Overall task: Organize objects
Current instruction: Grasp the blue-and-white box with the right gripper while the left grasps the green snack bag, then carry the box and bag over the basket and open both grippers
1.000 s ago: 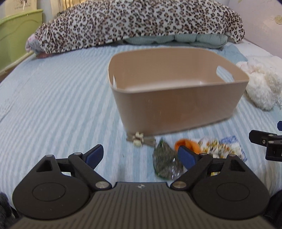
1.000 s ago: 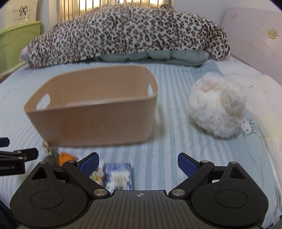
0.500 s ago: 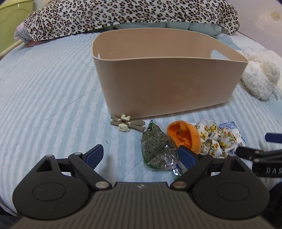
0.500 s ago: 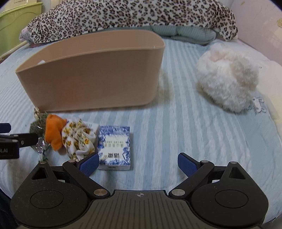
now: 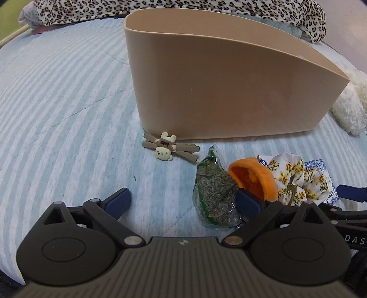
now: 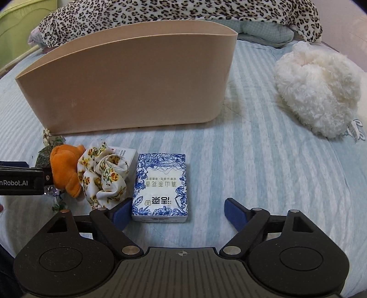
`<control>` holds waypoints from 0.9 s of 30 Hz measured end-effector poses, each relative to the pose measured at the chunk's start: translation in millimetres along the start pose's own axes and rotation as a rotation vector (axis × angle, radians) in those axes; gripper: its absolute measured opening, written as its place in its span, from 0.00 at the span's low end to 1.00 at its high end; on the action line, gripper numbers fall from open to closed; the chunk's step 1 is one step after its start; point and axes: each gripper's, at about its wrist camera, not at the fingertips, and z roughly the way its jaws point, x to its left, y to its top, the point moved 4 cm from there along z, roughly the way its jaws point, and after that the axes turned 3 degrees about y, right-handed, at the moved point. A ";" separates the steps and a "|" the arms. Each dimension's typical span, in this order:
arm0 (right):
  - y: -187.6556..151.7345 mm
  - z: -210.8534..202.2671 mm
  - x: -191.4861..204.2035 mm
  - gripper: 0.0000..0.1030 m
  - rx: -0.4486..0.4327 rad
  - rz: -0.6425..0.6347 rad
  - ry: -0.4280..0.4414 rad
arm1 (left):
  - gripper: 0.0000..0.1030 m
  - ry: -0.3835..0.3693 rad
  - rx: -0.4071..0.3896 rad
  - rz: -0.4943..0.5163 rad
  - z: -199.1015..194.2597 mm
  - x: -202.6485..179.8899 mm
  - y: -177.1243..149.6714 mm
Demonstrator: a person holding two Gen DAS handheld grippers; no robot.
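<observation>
A tan plastic bin [image 5: 229, 87] stands on the striped bed; it also shows in the right wrist view [image 6: 128, 84]. In front of it lie a small bear hair clip [image 5: 165, 149], a clear packet of green-brown bits [image 5: 214, 194], an orange plush piece [image 5: 254, 181], a floral scrunchie [image 6: 103, 174] and a blue-and-white tissue pack [image 6: 160, 185]. My left gripper [image 5: 183, 201] is open, its right finger beside the packet and the orange piece. My right gripper [image 6: 177, 212] is open, low over the bed, with the tissue pack's near end between its fingers.
A white fluffy plush [image 6: 318, 91] lies on the bed right of the bin. A leopard-print blanket [image 6: 179, 11] is piled behind it. A green crate [image 6: 23, 20] stands at the far left. A small white box [image 6: 125, 153] lies under the scrunchie.
Both grippers have dropped lower and moved forward toward the items in front of the bin. The tissue pack now sits between the right fingers. Both stay open.
</observation>
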 end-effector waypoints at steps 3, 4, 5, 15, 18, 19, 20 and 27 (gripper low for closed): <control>0.4 -2.2 0.3 0.73 -0.007 -0.002 0.006 | 0.91 -0.010 -0.008 0.003 -3.5 2.6 0.2; 1.0 -2.7 0.2 0.70 -0.008 -0.005 0.007 | 0.89 -0.010 -0.013 0.004 -5.2 3.7 -0.2; 1.0 -3.1 0.3 0.67 -0.008 -0.007 0.008 | 0.85 -0.010 -0.018 0.007 -7.0 4.7 -0.6; 1.3 -9.1 0.9 0.42 -0.024 -0.010 0.009 | 0.38 -0.063 -0.036 -0.006 -24.9 20.8 -2.0; 1.7 -17.5 0.1 0.42 -0.044 -0.006 0.005 | 0.36 -0.061 -0.047 -0.014 -34.4 25.6 -3.0; 2.0 -21.1 -0.5 0.42 -0.053 -0.003 0.005 | 0.36 -0.061 -0.055 -0.014 -38.4 27.4 -3.6; 3.1 -24.8 -1.3 0.42 -0.061 0.000 0.005 | 0.34 -0.063 -0.064 -0.014 -42.7 29.0 -3.6; 13.3 -52.9 -5.1 0.41 -0.137 0.019 0.012 | 0.28 -0.070 -0.115 -0.027 -69.8 40.9 2.2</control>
